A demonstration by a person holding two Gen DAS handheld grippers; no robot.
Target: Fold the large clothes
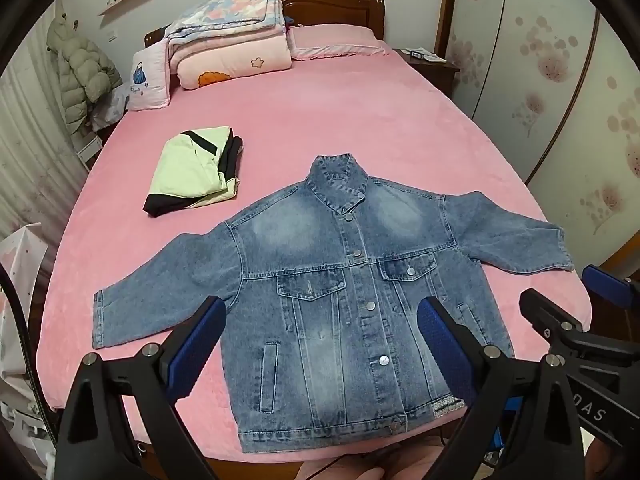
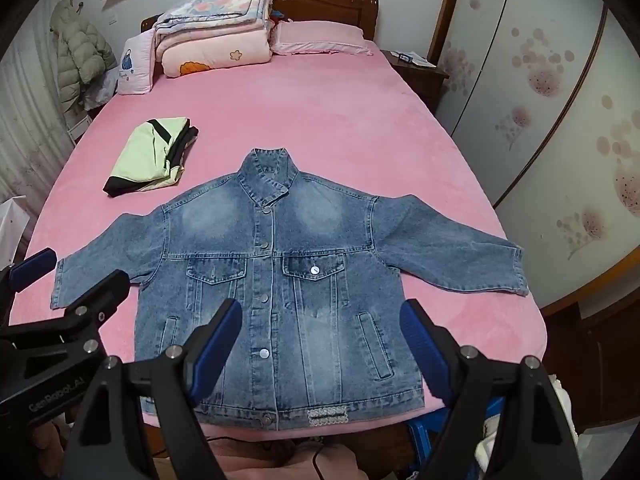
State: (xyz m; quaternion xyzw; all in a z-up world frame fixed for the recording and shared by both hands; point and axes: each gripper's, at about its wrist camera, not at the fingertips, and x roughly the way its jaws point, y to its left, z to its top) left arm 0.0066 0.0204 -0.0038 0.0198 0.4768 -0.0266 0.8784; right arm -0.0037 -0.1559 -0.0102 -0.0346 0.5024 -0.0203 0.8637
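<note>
A blue denim jacket [image 1: 336,292] lies flat and buttoned on the pink bed [image 1: 320,120], front up, sleeves spread to both sides, hem at the near edge. My left gripper [image 1: 320,340] hovers above the jacket's lower half, open, with nothing between its blue pads [image 1: 196,344]. In the right wrist view the same jacket [image 2: 280,280] fills the middle. My right gripper [image 2: 320,344] hangs open over its lower front, empty. The right gripper [image 1: 576,312] shows at the right edge of the left wrist view, and the left gripper [image 2: 48,288] at the left edge of the right wrist view.
A folded light-green and black garment [image 1: 192,172] lies on the bed beyond the jacket's left sleeve. Stacked quilts [image 1: 228,48] and pillows [image 1: 332,40] sit by the wooden headboard. A wardrobe [image 1: 560,80] stands to the right, a nightstand [image 1: 432,64] beside it, a hanging coat [image 1: 80,76] on the left.
</note>
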